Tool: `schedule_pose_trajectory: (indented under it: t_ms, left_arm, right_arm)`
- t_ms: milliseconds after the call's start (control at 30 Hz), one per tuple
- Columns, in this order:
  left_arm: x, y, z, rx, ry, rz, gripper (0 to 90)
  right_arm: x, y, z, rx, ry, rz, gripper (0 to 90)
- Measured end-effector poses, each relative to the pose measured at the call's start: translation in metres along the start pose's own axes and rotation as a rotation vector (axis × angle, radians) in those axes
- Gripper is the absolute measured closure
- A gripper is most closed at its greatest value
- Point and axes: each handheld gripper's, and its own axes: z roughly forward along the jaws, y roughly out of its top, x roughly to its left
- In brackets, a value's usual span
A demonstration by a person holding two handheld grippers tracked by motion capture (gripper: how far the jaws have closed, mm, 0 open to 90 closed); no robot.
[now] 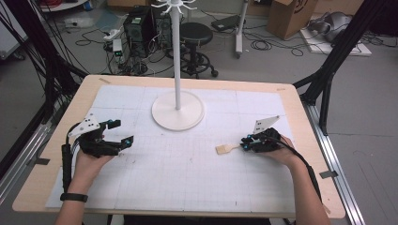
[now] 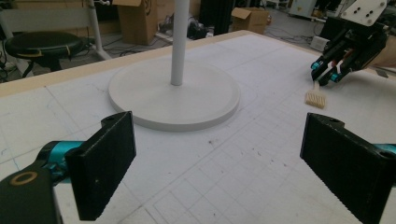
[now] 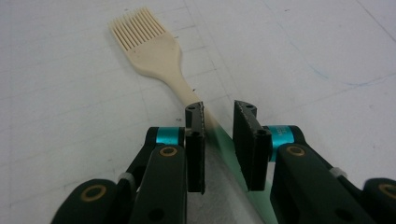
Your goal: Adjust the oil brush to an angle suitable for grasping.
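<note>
A cream pastry brush [image 1: 223, 149] lies flat on the white gridded mat, bristles pointing left. In the right gripper view the brush [image 3: 154, 49] runs away from me and its handle, turning green near the end, passes between the jaws of my right gripper [image 3: 218, 109]. The jaws stand narrowly open with a gap beside the handle. My right gripper [image 1: 244, 143] sits at the mat's right. My left gripper [image 1: 123, 131] is wide open at the left, holding nothing. The left gripper view shows its jaws [image 2: 217, 140] spread apart, and farther off the right gripper [image 2: 327, 74] and the brush [image 2: 315, 99].
A white stand with a round base [image 1: 164, 115] and a tall pole [image 1: 177, 56] rises at the mat's far middle; the base [image 2: 140, 100] lies just ahead of my left gripper. The wooden table edge [image 1: 56, 140] frames the mat. A stool, cables and boxes are on the floor beyond.
</note>
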Motion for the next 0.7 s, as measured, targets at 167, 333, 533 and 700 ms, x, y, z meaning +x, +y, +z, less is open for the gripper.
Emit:
schedule_pose_trajectory:
  t_ms: [167, 333, 533, 700]
  left_arm:
    - [0.0, 0.0, 0.0, -0.004, 0.0, -0.002, 11.1]
    - [0.0, 0.0, 0.001, 0.002, -0.001, 0.0, 11.2]
    - [0.0, 0.0, 0.002, -0.01, -0.01, -0.006, 11.3]
    - [0.001, 0.001, 0.0, -0.018, -0.006, -0.006, 11.3]
  right_arm:
    - [0.0, 0.0, -0.001, 0.001, 0.002, -0.002, 78.0]
    - [0.004, 0.0, 0.0, 0.0, -0.008, -0.047, 75.3]
    - [0.006, -0.001, 0.0, -0.003, -0.025, -0.097, 78.2]
    - [0.01, 0.008, -0.001, 0.061, -0.045, -0.158, 80.7]
